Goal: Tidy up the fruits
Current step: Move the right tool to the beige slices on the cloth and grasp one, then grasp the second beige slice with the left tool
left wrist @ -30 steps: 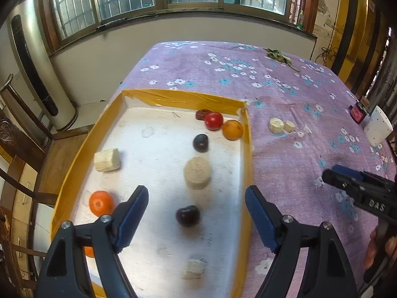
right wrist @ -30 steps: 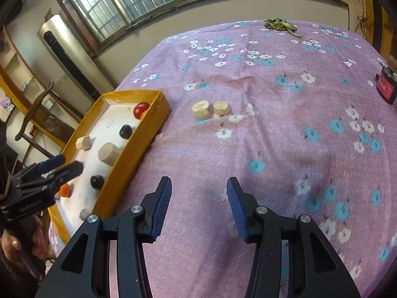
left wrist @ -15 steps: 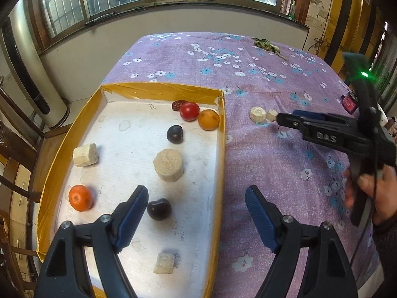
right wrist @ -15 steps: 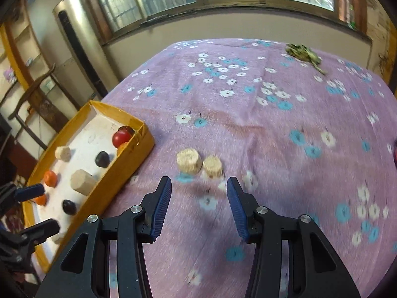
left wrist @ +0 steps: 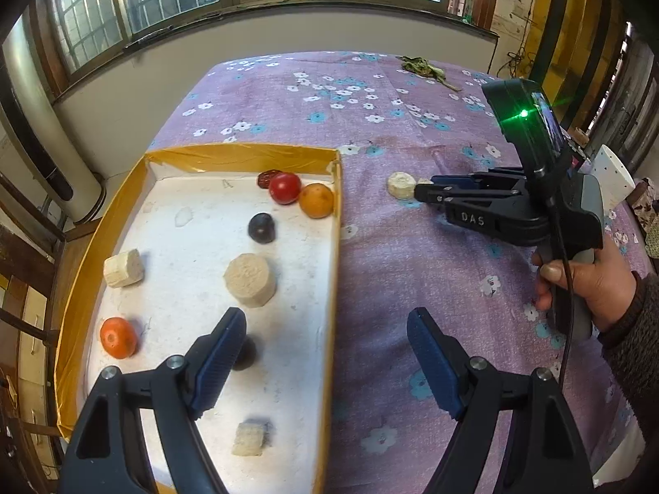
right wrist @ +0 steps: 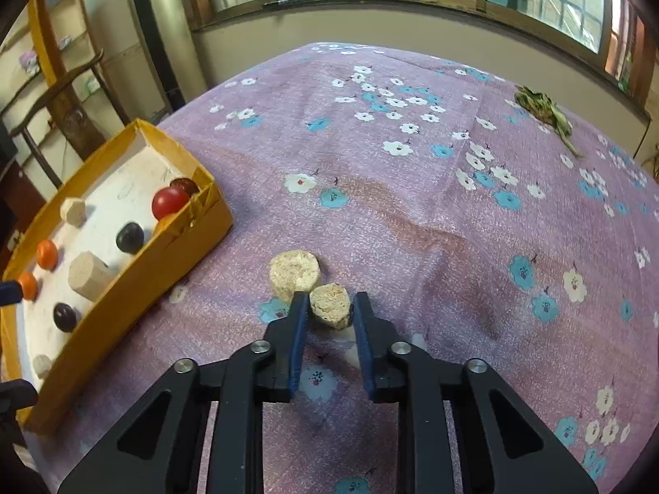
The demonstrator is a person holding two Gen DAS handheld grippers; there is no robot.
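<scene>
Clamped on the small pale chunk (right wrist: 330, 306), the right gripper (right wrist: 327, 313) has both blue pads against its sides low on the purple flowered cloth (right wrist: 412, 214); the left gripper (left wrist: 325, 354) hangs wide open over the near edge of the yellow tray (left wrist: 337, 247), holding nothing. That chunk looks light, dry and crumbly, with rough faces that should not slip, so a gentle squeeze across its flat sides seems wiser than a hard one. A larger pale round (right wrist: 294, 272) sits touching it on the far left side and could be nudged as it lifts. Within the tray lie a red fruit (left wrist: 285, 187), orange fruits, dark ones and more pale pieces; its raised wall stands between chunk and tray floor.
</scene>
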